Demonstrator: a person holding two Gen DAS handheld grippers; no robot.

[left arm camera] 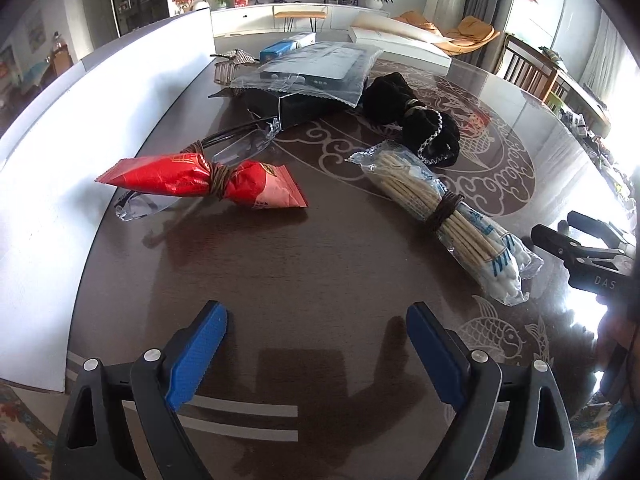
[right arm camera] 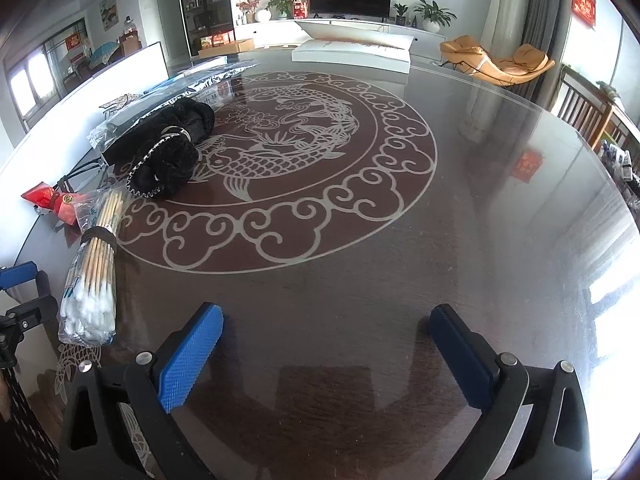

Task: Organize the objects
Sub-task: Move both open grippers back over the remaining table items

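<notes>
My left gripper (left arm camera: 316,326): fingers spread, empty | my right gripper (right arm camera: 326,328): fingers spread, empty | cotton swab bundle (left arm camera: 448,216) between red packet (left arm camera: 200,180) and right gripper, on table (right arm camera: 360,260)

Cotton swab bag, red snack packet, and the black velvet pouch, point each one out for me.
cotton swab bag (left arm camera: 444,210): left wrist view, on the cord wrapped round its middle.
red snack packet (left arm camera: 168,178): left wrist view, on its left half.
black velvet pouch (right arm camera: 176,152): right wrist view, on its body.

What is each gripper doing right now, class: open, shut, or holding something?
Left gripper: open, holding nothing.
Right gripper: open, holding nothing.
</notes>
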